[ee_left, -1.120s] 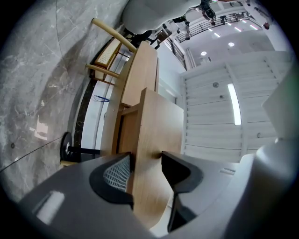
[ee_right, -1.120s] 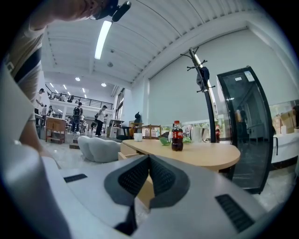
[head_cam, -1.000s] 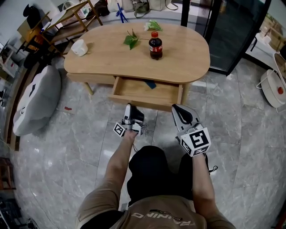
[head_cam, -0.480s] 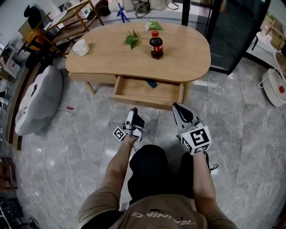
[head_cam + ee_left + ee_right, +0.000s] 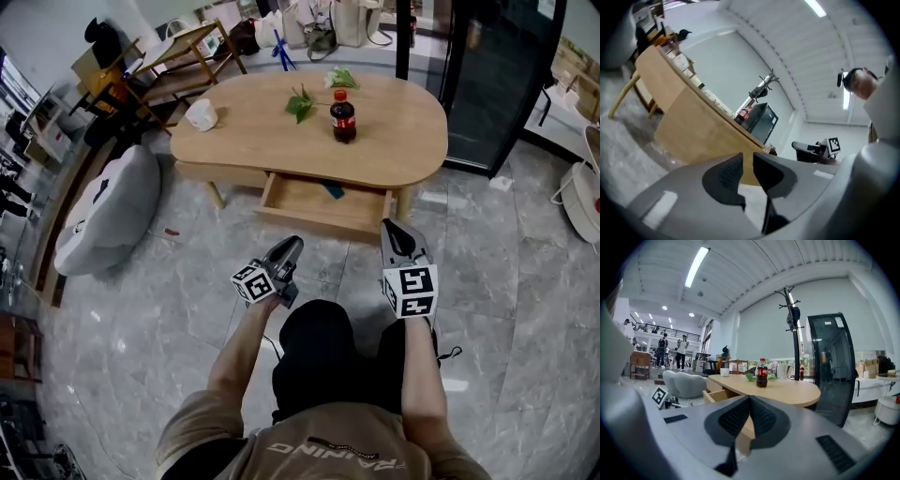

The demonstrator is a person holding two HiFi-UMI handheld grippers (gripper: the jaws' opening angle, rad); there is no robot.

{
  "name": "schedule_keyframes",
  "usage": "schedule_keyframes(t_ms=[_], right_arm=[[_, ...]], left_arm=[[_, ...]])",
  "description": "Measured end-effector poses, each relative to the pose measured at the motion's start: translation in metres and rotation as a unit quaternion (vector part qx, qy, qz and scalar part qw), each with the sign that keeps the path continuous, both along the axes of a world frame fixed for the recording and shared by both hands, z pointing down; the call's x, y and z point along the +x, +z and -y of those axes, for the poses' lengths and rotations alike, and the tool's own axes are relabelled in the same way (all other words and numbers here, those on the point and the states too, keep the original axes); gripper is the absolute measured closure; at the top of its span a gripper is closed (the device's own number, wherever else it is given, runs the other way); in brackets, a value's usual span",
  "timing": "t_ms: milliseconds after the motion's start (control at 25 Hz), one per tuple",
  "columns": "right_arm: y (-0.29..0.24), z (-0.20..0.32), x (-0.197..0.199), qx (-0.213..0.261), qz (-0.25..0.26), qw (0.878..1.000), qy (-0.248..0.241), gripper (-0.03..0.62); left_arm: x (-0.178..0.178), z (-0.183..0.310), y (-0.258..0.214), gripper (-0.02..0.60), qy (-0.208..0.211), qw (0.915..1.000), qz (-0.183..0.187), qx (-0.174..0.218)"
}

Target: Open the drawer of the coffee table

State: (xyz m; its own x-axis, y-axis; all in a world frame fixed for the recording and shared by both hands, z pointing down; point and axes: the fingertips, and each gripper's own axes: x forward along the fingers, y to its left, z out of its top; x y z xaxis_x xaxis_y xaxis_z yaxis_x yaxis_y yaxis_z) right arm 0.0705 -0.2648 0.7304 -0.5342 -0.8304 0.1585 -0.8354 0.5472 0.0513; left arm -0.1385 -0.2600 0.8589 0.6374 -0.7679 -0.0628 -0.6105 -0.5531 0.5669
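Observation:
The oval wooden coffee table (image 5: 281, 141) stands ahead of me with its drawer (image 5: 319, 204) pulled out; a small blue thing (image 5: 335, 190) lies inside. My left gripper (image 5: 287, 247) hangs in front of the drawer, apart from it and rolled to one side. Its jaws are closing to a narrow gap with nothing between them (image 5: 747, 157). My right gripper (image 5: 395, 231) hovers near the drawer's right corner, shut and holding nothing (image 5: 749, 399). The right gripper view shows the open drawer (image 5: 716, 395) from the side.
A cola bottle (image 5: 343, 117), green leaves (image 5: 302, 103) and a white cup (image 5: 201, 114) sit on the tabletop. A grey beanbag (image 5: 108, 211) lies left of the table, a black glass cabinet (image 5: 497, 75) stands at right, and a wooden shelf (image 5: 178, 52) is behind.
My left gripper has lifted, drawn back from the drawer and rolled so its marker cube faces up. The right gripper has hardly moved. The drawer stays open.

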Motion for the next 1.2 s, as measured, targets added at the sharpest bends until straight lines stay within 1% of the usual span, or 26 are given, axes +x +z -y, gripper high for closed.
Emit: schedule_keyframes(t_ms=[80, 120, 160, 280, 360, 480, 520, 600, 640, 760, 800, 840, 920, 1000, 1080, 1200], right_arm=[[-0.003, 0.002, 0.005, -0.003, 0.0, 1.0, 0.01, 0.591], [-0.004, 0.002, 0.006, -0.003, 0.0, 1.0, 0.012, 0.59], [-0.006, 0.002, 0.006, -0.003, 0.0, 1.0, 0.014, 0.591], [-0.008, 0.001, 0.005, 0.0, 0.004, 1.0, 0.017, 0.591], [-0.012, -0.001, 0.004, 0.005, 0.006, 1.0, 0.018, 0.591], [-0.022, -0.002, -0.001, 0.017, 0.004, 1.0, 0.014, 0.59], [-0.025, -0.003, -0.003, 0.023, 0.002, 1.0, 0.011, 0.591], [-0.034, -0.003, -0.008, 0.036, 0.002, 0.999, 0.007, 0.591], [-0.039, -0.002, -0.01, 0.043, 0.004, 0.999, 0.006, 0.59], [-0.044, 0.002, -0.017, 0.048, 0.014, 0.999, 0.002, 0.59], [-0.043, 0.004, -0.02, 0.047, 0.016, 0.999, 0.0, 0.59], [-0.042, 0.006, -0.023, 0.046, 0.018, 0.999, -0.001, 0.591], [-0.038, 0.01, -0.028, 0.045, 0.018, 0.999, -0.002, 0.59], [-0.032, 0.015, -0.033, 0.044, 0.014, 0.999, -0.003, 0.591], [-0.024, 0.018, -0.036, 0.041, 0.012, 0.999, -0.005, 0.59], [-0.014, 0.024, -0.036, 0.042, 0.007, 0.999, -0.001, 0.59]], left_arm=[[0.007, 0.002, -0.023, 0.555, -0.01, 0.9969, 0.076, 0.018], [0.011, 0.002, -0.034, 0.575, -0.016, 0.9928, 0.116, 0.025], [0.015, 0.002, -0.046, 0.575, -0.022, 0.9869, 0.156, 0.033], [0.028, 0.001, -0.083, 0.575, -0.051, 0.963, 0.258, 0.06], [0.041, 0.002, -0.106, 0.575, -0.067, 0.9463, 0.306, 0.078], [0.067, 0.003, -0.134, 0.575, -0.071, 0.922, 0.364, 0.11], [0.076, 0.003, -0.142, 0.575, -0.072, 0.9164, 0.375, 0.119], [0.088, 0.004, -0.153, 0.575, -0.077, 0.9116, 0.382, 0.132], [0.092, 0.004, -0.158, 0.575, -0.081, 0.9074, 0.388, 0.139], [0.1, 0.004, -0.168, 0.575, -0.093, 0.8873, 0.423, 0.159], [0.103, 0.003, -0.168, 0.575, -0.095, 0.8836, 0.429, 0.162], [0.106, 0.002, -0.167, 0.575, -0.096, 0.8831, 0.43, 0.162], [0.107, 0.005, -0.165, 0.575, -0.097, 0.8851, 0.426, 0.16], [0.101, 0.01, -0.163, 0.575, -0.106, 0.886, 0.422, 0.16], [0.093, 0.016, -0.162, 0.575, -0.115, 0.8901, 0.41, 0.162], [0.081, 0.028, -0.149, 0.575, -0.119, 0.8986, 0.397, 0.143]])
